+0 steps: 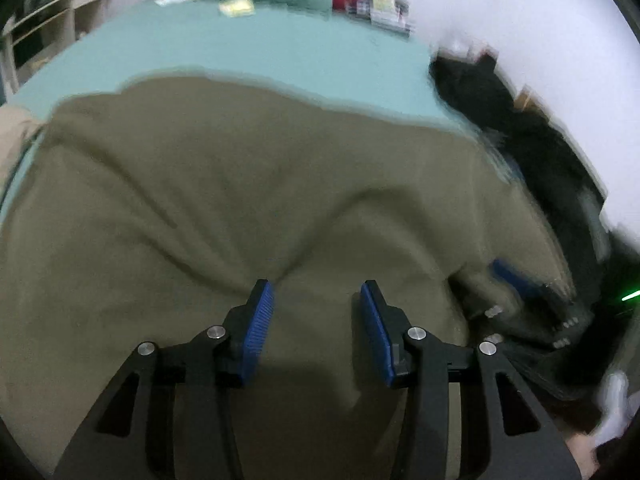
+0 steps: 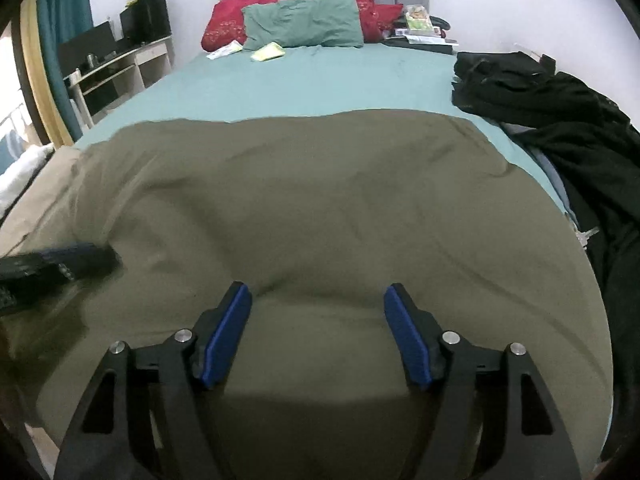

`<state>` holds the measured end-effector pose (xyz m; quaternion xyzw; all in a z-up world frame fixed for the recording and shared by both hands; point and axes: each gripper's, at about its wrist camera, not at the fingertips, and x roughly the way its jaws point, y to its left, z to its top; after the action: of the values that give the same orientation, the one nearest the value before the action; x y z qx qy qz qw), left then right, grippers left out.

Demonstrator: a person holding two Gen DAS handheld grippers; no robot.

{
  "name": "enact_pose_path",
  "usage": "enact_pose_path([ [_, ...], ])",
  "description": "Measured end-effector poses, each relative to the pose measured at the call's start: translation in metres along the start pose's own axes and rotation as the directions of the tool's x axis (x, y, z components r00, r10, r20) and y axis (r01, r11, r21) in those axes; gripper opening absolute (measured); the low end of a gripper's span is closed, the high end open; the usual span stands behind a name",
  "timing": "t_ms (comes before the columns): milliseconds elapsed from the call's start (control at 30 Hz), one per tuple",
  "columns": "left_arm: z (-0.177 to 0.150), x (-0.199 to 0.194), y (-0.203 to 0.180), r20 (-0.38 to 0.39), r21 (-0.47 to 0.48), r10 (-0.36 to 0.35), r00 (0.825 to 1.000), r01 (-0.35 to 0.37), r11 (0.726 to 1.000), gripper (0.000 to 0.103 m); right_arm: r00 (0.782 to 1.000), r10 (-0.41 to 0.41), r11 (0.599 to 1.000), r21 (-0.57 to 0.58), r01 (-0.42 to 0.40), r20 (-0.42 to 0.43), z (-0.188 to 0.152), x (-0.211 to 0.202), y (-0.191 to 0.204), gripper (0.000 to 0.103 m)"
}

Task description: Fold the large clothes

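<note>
One olive cloth [image 2: 320, 208] lies spread on the near half of the bed [image 2: 304, 80], its long axis running left to right. The left hand-held gripper [image 1: 318, 332] and the right hand-held gripper [image 2: 318, 336] both hover over its near edge, jaws wide and empty. One black garment pile [image 2: 560, 120] lies at the right edge.

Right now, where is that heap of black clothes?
In the right wrist view the black clothes lie heaped along the right edge of the bed, beside the spread olive garment and below the white wall.
</note>
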<state>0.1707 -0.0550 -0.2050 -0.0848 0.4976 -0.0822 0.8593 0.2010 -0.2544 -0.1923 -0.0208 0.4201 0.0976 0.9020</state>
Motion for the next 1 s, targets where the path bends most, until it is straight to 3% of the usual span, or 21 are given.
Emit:
enact_pose_path([
  [67, -0.004, 0.016, 0.003, -0.029, -0.010, -0.007, 1.000, 0.007, 1.000, 0.048, 1.000, -0.006, 1.000, -0.004, 0.006, -0.010, 0.000, 0.002, 0.003, 0.071],
  [233, -0.009, 0.016, -0.003, -0.007, 0.028, 0.019, 1.000, -0.019, 0.999, 0.049, 1.000, 0.022, 1.000, 0.015, -0.022, 0.016, -0.003, -0.014, -0.002, 0.071],
  [333, -0.011, 0.007, -0.011, 0.020, 0.045, 0.064, 0.998, -0.065, 0.997, 0.050, 0.999, 0.023, 0.997, 0.067, -0.025, 0.035, -0.011, -0.035, -0.013, 0.074],
  [467, -0.013, -0.009, -0.010, 0.040, -0.007, 0.080, 0.996, -0.080, 0.997, 0.050, 0.998, 0.023, 0.986, 0.164, -0.032, 0.059, -0.032, -0.075, -0.031, 0.078],
  [567, -0.022, -0.030, -0.004, 0.070, -0.022, 0.069, 0.995, -0.068, 0.997, 0.050, 0.998, 0.000, 0.961, 0.277, -0.017, 0.061, -0.060, -0.103, -0.052, 0.086],
  [667, -0.034, -0.050, -0.003, 0.110, -0.008, 0.080, 0.991, -0.080, 0.997, 0.050, 0.999, -0.015, 0.914, 0.405, 0.000, 0.033, -0.091, -0.118, -0.069, 0.088],
  [767, -0.046, -0.063, -0.001, 0.128, -0.004, 0.089, 0.988, -0.089, 0.996, 0.050, 0.999, -0.035, 0.900, 0.435, 0.028, 0.008, -0.112, -0.123, -0.074, 0.088],
  [1000, -0.055, -0.070, 0.001, 0.154, -0.004, 0.104, 0.983, -0.105, 0.994, 0.050, 0.997, 0.073, 0.846, 0.531, -0.045, -0.030, -0.121, -0.095, -0.087, 0.092],
])
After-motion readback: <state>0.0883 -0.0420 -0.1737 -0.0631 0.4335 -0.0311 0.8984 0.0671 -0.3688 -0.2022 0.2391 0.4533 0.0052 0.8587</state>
